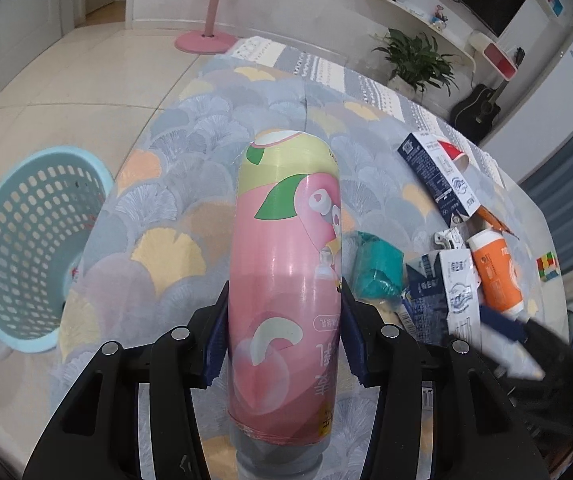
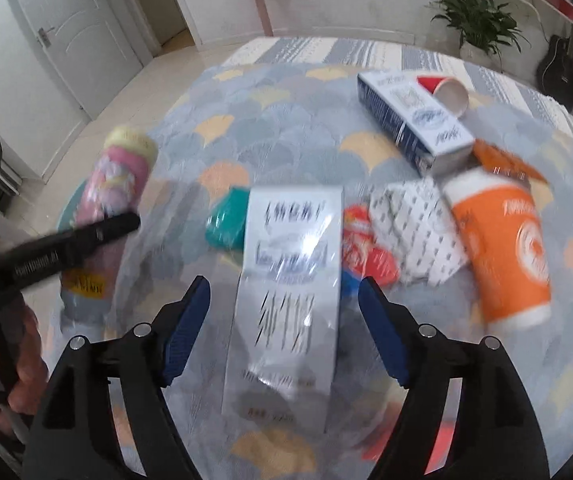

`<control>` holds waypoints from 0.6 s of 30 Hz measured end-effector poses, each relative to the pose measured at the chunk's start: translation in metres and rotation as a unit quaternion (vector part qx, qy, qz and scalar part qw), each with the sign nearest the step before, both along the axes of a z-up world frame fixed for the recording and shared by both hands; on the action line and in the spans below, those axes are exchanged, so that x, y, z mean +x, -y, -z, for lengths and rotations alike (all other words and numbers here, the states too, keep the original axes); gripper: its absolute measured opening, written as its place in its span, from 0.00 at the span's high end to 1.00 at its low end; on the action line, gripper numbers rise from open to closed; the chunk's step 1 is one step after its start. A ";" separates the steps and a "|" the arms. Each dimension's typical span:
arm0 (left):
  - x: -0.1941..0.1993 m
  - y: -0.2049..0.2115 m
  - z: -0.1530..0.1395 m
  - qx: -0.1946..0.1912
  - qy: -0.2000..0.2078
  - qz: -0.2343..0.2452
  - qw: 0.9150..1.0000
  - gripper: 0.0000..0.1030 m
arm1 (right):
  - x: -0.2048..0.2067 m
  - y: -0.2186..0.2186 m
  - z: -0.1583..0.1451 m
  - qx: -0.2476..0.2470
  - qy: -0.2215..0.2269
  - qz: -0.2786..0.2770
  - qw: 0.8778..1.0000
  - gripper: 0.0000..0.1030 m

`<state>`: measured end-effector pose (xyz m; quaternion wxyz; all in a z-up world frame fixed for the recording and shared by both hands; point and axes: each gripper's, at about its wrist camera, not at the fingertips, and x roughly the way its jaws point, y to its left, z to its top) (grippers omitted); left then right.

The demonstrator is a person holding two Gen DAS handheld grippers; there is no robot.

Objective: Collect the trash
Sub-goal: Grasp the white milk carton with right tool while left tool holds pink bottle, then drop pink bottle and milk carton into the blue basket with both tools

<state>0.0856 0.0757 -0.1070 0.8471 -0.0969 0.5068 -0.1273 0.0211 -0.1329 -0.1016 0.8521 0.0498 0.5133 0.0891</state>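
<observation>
My left gripper (image 1: 284, 340) is shut on a pink and yellow bottle (image 1: 286, 272), held above the table; the bottle also shows at the left in the right wrist view (image 2: 114, 196). My right gripper (image 2: 284, 328) is open, its jaws on either side of a white milk carton (image 2: 290, 280) lying on the table, apart from its sides. A teal wrapper (image 2: 226, 220), an orange cup (image 2: 502, 248), a red packet (image 2: 366, 252) and a blue-white box (image 2: 410, 120) lie beyond it. The view is blurred.
A light blue perforated basket (image 1: 22, 248) stands on the floor left of the table. The table has a patterned cloth (image 1: 190, 184) under clear plastic. A small paper cup (image 2: 446, 94) lies behind the box. A colourful cube (image 1: 547, 266) sits at the table's right.
</observation>
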 end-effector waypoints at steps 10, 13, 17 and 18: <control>-0.011 -0.027 -0.024 -0.009 0.051 -0.011 0.999 0.55 | -0.002 -0.009 -0.008 -0.043 0.028 0.040 0.998 0.51; -0.015 -0.058 -0.043 -0.022 0.084 -0.037 0.996 0.55 | -0.003 -0.031 -0.045 -0.044 0.094 0.017 0.994 0.51; -0.019 -0.114 -0.071 -0.042 0.130 -0.090 0.987 0.55 | 0.000 -0.077 -0.083 -0.034 0.154 -0.036 0.987 0.51; -0.020 -0.127 -0.075 -0.043 0.138 -0.102 0.984 0.55 | 0.003 -0.093 -0.091 -0.031 0.164 -0.052 0.985 0.51</control>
